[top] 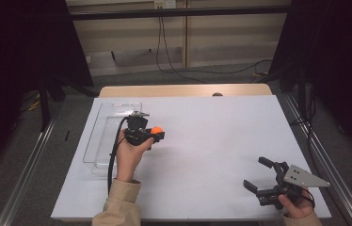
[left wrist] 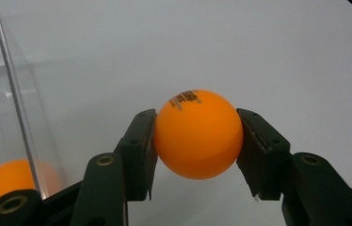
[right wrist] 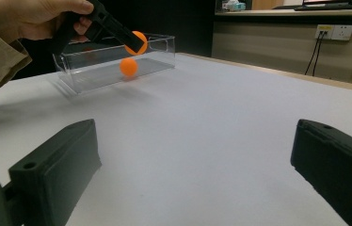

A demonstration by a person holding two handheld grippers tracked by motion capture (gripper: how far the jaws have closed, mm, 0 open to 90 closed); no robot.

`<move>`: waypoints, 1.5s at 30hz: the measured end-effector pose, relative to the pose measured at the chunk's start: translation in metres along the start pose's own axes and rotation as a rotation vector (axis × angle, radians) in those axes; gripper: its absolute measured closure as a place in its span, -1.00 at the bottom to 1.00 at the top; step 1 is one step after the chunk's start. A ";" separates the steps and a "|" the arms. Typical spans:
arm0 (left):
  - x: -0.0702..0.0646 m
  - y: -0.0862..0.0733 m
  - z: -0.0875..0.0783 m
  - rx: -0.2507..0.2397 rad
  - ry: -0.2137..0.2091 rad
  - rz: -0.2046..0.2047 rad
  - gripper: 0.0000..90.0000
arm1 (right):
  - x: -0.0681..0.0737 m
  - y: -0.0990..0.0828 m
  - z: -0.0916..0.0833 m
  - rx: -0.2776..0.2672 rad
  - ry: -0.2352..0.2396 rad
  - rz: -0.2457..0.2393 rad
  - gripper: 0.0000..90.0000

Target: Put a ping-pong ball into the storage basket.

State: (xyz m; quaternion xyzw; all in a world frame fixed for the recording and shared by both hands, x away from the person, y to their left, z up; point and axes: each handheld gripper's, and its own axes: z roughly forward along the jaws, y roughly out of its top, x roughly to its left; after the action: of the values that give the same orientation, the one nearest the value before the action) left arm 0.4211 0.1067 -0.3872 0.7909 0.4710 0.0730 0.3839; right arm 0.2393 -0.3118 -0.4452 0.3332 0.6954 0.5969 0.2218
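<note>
Your left gripper (left wrist: 197, 136) pinches an orange ball (left wrist: 197, 134). Both pads press on its sides, one on each flank, and the ball's printed mark faces up and away from the camera that rides on it. In the high view the ball (top: 156, 130) shows at the gripper's (top: 153, 134) front end, just beside the clear bin (top: 100, 141), on its right side. In the right gripper view the held ball (right wrist: 139, 40) sits up off the white sheet, level with the bin's (right wrist: 94, 75) rim and in front of its near wall.

A second ball (right wrist: 128, 67) lies inside the bin, on its floor, below the held one. In the left gripper view it (left wrist: 4, 181) shows low behind the bin's (left wrist: 9, 94) clear wall, left of the jaws.

The bin stands on the white sheet (top: 212, 141), near the sheet's left edge, long side running away from you. Your left hand (top: 129, 155) wraps the gripper's body just right of the bin; a beige sleeve (top: 120, 202) covers the forearm.

Your right gripper (top: 261, 176) is well apart from the bin, near the sheet's right front corner. Its jaws stand spread, with bare sheet (right wrist: 202, 141) between them, and they point back toward the bin. A grey three-cornered plate (top: 306, 178) sits on top of it.
</note>
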 end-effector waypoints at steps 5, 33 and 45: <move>0.002 0.000 -0.003 -0.001 0.000 -0.010 0.13 | 0.000 0.000 0.000 0.001 -0.001 0.003 -0.97; 0.009 0.001 -0.016 0.004 0.005 -0.035 0.13 | 0.000 0.000 0.000 -0.001 0.001 0.000 -0.96; 0.014 0.001 -0.022 0.005 0.003 -0.045 0.13 | 0.000 0.000 0.000 0.003 0.001 0.003 -0.96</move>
State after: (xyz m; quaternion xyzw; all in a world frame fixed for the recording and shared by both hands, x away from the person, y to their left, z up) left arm 0.4187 0.1291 -0.3746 0.7809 0.4894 0.0644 0.3828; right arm 0.2391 -0.3117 -0.4455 0.3345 0.6957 0.5963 0.2200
